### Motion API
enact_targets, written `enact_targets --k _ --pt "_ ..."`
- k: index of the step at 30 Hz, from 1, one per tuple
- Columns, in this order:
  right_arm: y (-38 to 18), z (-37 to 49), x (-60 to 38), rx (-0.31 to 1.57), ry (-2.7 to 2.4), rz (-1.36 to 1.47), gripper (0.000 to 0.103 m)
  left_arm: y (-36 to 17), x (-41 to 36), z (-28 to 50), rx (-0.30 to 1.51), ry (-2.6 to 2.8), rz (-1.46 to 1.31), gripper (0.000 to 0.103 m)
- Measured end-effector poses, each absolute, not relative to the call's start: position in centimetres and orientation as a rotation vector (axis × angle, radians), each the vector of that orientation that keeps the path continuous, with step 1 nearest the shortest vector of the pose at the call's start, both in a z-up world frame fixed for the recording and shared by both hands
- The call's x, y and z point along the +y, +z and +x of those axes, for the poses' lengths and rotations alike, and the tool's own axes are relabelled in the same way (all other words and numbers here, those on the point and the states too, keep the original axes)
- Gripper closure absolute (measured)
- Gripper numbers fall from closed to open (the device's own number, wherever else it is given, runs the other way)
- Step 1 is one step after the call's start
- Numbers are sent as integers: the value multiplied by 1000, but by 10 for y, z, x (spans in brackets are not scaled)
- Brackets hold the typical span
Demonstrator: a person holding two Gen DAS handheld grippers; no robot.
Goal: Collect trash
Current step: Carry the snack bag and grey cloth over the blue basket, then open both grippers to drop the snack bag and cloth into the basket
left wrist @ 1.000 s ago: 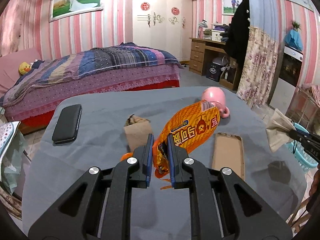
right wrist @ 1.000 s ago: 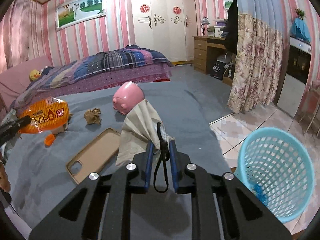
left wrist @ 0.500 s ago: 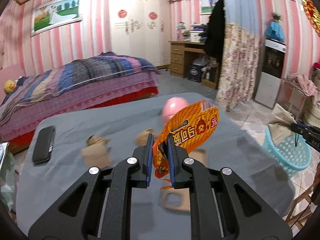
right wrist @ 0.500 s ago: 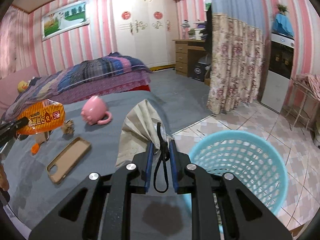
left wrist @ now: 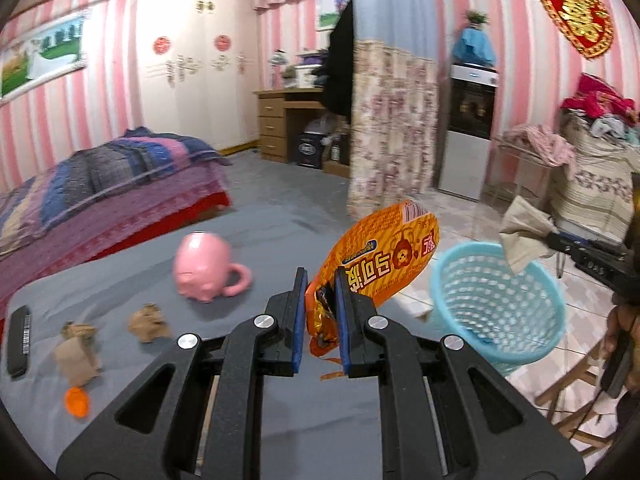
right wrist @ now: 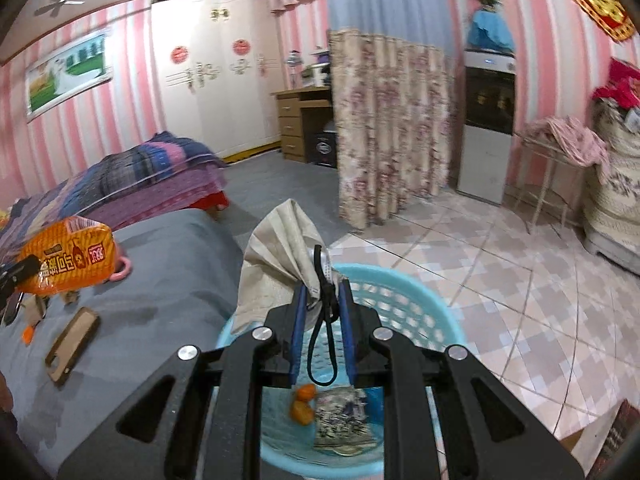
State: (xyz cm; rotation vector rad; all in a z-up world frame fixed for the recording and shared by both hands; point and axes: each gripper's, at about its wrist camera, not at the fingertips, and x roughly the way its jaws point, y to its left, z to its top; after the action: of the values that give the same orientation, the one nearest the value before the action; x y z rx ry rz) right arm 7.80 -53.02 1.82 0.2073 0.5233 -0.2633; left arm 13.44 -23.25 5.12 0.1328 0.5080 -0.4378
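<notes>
My left gripper [left wrist: 320,280] is shut on an orange snack wrapper [left wrist: 384,256] and holds it above the grey table [left wrist: 248,240], left of the blue basket [left wrist: 496,304]. My right gripper [right wrist: 322,292] is shut on a beige face mask [right wrist: 276,260] with a black ear loop, right over the blue basket [right wrist: 404,300]. The basket holds orange peel [right wrist: 302,404] and a patterned wrapper [right wrist: 344,416]. Crumpled brown paper [left wrist: 148,322], a brown paper scrap [left wrist: 78,354] and an orange bit [left wrist: 77,402] lie on the table.
A pink pig mug [left wrist: 206,266] and a black phone [left wrist: 19,340] are on the table. A tan phone case [right wrist: 72,344] lies near the table's front. A bed [left wrist: 100,184], a floral curtain [left wrist: 392,128] and tiled floor [right wrist: 520,280] surround it.
Both grippers have swung right. The right one with the mask now sits directly over the basket. The left one with the wrapper has come closer to the basket.
</notes>
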Motion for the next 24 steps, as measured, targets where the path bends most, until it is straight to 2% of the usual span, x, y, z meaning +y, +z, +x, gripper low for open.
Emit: enact_targets --k 11,22,23,24 --pt "1 64 -579 536 -374 271 86 20 -341 135 577 -616 219 91" --pt "-13 58 -602 535 -432 323 86 -16 -410 159 623 -641 294 91" --pt "-14 58 -603 536 -433 325 86 -17 -412 160 626 -642 296 90" --pt "-15 58 -605 538 -433 327 86 -19 -414 162 632 -646 296 83"
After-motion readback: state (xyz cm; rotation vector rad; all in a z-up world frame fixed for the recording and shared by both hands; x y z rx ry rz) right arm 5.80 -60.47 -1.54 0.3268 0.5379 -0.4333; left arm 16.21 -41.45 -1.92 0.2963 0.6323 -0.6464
